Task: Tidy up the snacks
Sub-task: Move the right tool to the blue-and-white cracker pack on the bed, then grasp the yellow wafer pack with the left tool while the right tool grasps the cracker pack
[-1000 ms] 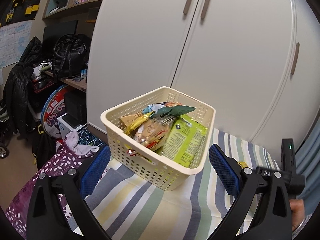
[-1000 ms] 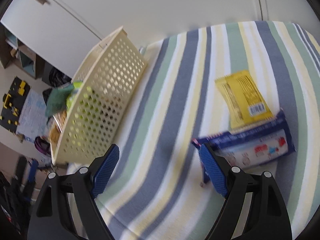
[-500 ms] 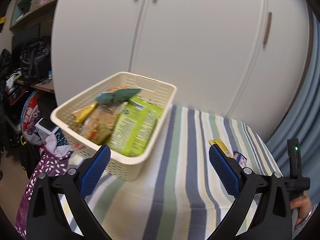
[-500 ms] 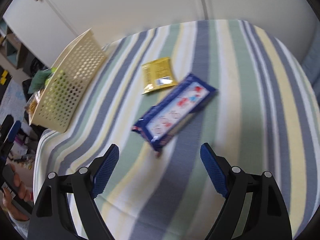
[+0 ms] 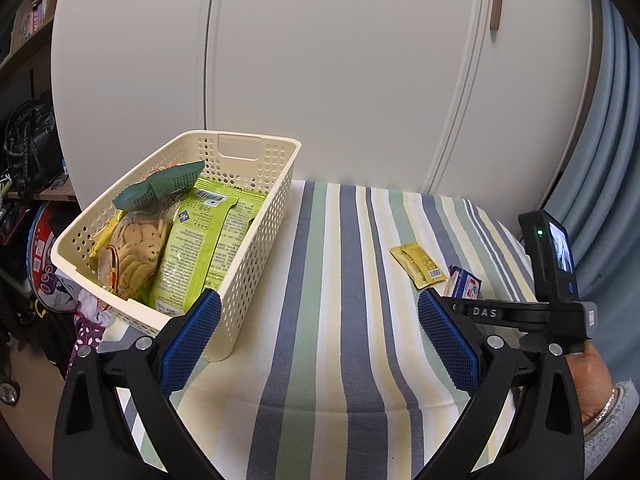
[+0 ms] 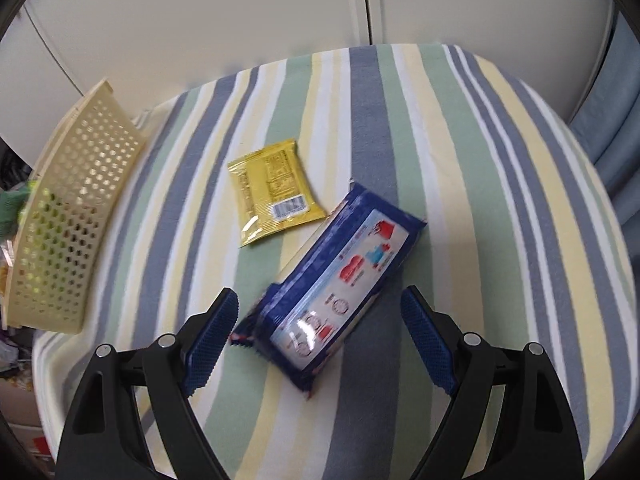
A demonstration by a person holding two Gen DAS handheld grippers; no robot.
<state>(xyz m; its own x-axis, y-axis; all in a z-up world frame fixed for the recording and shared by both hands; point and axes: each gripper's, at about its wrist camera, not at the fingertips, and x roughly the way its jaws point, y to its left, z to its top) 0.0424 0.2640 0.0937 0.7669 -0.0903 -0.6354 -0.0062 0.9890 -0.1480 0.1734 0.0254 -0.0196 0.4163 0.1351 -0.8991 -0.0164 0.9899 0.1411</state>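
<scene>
Basket (image 5: 256, 216) contents show only beside left tool (image 5: 320, 344).

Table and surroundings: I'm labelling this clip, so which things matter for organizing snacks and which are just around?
Job: basket of snacks, yellow packet, blue packet, open right gripper.
Around: cupboard doors, black bag, blue curtain.

We see a perforated matt plastic basket (image 5: 256, 216), glossy foil-like wrappers on the blue packet (image 6: 336, 296) and yellow sachet (image 6: 272, 192), and a woven striped cloth (image 6: 460, 160).
</scene>
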